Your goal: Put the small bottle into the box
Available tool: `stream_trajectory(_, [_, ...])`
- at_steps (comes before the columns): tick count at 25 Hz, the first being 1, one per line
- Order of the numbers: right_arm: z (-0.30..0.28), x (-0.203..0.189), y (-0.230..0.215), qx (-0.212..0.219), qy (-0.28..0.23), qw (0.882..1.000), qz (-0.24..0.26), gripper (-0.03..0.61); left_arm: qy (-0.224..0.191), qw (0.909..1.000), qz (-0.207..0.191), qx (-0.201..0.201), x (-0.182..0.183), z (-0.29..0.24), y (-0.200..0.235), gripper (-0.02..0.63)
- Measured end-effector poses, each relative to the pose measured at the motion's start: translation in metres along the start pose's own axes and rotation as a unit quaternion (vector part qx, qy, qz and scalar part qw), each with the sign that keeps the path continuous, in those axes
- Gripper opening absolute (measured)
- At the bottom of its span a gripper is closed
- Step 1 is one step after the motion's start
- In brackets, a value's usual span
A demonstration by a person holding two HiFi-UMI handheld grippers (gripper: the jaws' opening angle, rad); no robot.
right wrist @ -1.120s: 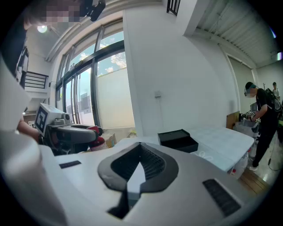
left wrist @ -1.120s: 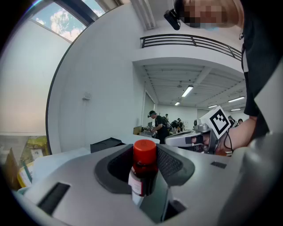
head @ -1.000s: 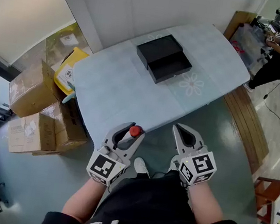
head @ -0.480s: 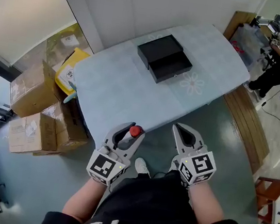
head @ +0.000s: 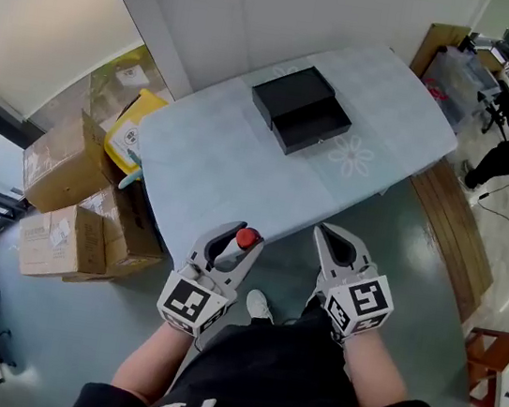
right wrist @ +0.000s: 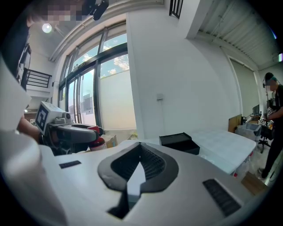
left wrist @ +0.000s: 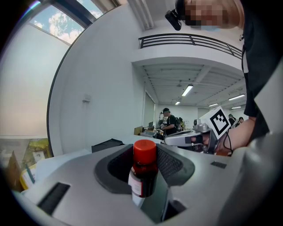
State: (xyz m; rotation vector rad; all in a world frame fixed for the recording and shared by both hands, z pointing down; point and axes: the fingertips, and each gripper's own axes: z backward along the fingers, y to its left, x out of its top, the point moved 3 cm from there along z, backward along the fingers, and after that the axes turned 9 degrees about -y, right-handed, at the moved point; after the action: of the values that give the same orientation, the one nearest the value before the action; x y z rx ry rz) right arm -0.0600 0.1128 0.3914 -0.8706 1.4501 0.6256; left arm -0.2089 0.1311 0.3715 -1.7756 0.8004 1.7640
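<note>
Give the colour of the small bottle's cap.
Red. The cap on the small bottle shows best in the left gripper view.

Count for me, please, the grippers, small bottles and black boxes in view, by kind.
grippers: 2, the left gripper and the right gripper
small bottle: 1, held in the left gripper
black box: 1
total: 4

A pale desk (head: 230,175) stands against a white wall (head: 292,14). Cardboard boxes (head: 61,197) sit on the glossy grey floor (head: 45,337); tall windows (right wrist: 106,92) admit daylight.
</note>
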Motion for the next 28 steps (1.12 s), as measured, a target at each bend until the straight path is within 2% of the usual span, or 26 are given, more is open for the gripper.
stream_trajectory(10, [-0.009, 0.014, -0.053, 0.036, -0.003, 0.999, 0.006, 0.009, 0.005, 0.9991, 0.001, 0.042, 0.004, -0.045, -0.011, 0.156])
stream_trajectory(28, [-0.044, 0.016, -0.157, 0.084, 0.004, 0.996, -0.003, 0.009, 0.018, 0.9961, 0.009, 0.086, -0.006, -0.145, -0.014, 0.156])
